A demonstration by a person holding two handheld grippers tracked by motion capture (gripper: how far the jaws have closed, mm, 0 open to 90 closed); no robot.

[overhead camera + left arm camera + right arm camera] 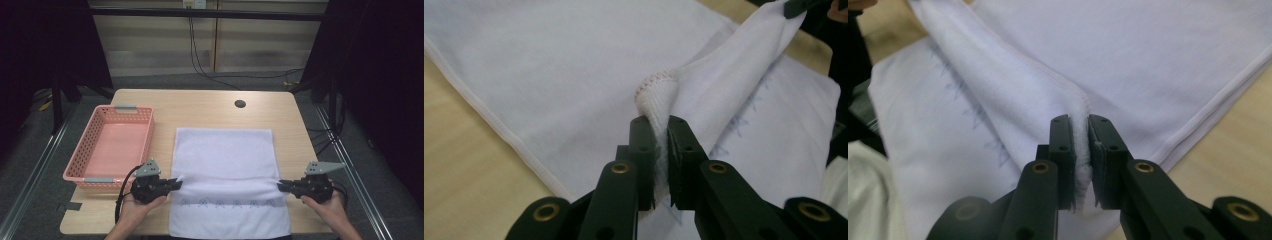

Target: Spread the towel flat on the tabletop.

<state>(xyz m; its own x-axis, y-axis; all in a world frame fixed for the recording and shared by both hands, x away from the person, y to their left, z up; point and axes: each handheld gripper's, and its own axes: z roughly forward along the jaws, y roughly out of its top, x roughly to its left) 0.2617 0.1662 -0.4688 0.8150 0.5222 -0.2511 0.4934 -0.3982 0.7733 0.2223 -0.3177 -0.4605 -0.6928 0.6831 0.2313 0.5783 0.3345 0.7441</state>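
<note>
White towel (225, 165) spread flat on the tabletop (210, 107), centre to 6 o'clock, its near end hanging over the front edge. A row of small blue embroidered motifs runs across it near 6 o'clock. A fold ridge is raised across the towel between the two grippers.

Left hand-held gripper (176, 184), at 8 o'clock: jaws clamped on the towel's left edge; in the left gripper view (661, 122) the terry hem is bunched between the pads.

Right hand-held gripper (281, 185), at 4 o'clock: jaws clamped on the towel's right edge; the right gripper view (1079, 122) shows cloth pinched between the pads.

Pink basket (80, 165) at 9 o'clock, just beside the towel, not touching.
</note>
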